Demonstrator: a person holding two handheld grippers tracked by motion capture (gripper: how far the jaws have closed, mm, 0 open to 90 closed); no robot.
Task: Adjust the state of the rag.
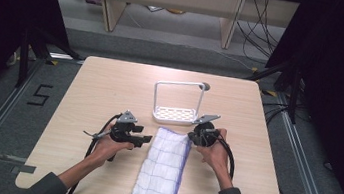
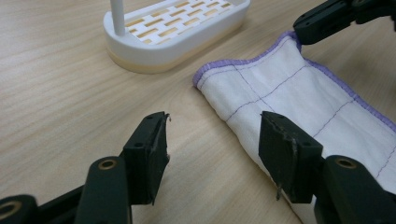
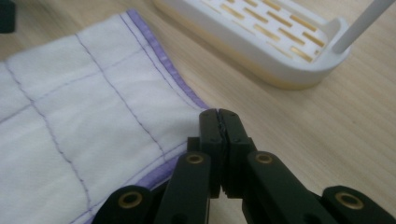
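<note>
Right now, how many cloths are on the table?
1: a folded white cloth with purple edging lies between the left gripper and right gripper, before the white slotted rack.

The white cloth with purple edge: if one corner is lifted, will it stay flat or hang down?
The white folded cloth with purple stitched edge would probably hang limp: it looks thin and soft, with gentle creases. It likely weighs little. On the smooth pale wooden table it may slide or bunch when pushed rather than move as one stiff piece.
</note>
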